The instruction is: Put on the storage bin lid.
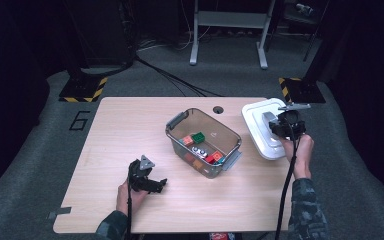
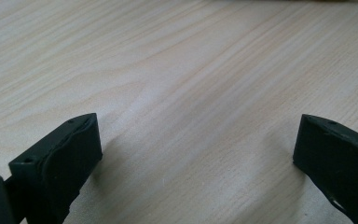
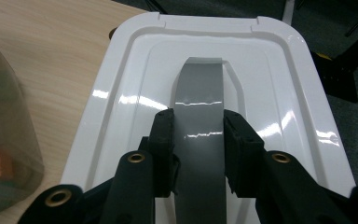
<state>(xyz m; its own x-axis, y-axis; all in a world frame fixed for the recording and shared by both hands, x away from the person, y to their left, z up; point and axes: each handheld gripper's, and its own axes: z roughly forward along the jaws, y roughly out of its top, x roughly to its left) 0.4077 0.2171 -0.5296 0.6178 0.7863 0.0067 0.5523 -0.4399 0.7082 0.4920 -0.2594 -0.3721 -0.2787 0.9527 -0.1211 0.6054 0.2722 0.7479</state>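
Tongs [image 3: 198, 135] in the right hand [image 1: 298, 150] pinch the grey handle [image 3: 199, 93] of a white lid [image 3: 121, 93], one jaw pressed against each side of the handle. In the high view the lid [image 1: 260, 137] sits at the right end of the tabletop [image 1: 125, 125], its far corner reaching past the edge, just beside a clear bin [image 1: 180, 120] and apart from it. The right tongs [image 1: 279, 126] sit over the middle of the lid, with a cable trailing back along the forearm. The right gripper view shows the handle running as a grey strip along the middle of the lid, and the bin's wall [image 3: 9, 116] at the left edge.

The bin stands open near the middle of the tabletop, turned at an angle, with grey latches [image 1: 231, 159] at its two ends. Inside lie small blocks: a green one [image 1: 198, 137], an orange one [image 1: 188, 141] and a red one [image 1: 213, 157] among them.

The left tongs [image 1: 161, 185] lie low at the near left of the tabletop, held in the left hand [image 1: 129, 195], well apart from the bin. Their jaws are spread wide, with bare wood [image 2: 191, 93] between them and nothing gripped.
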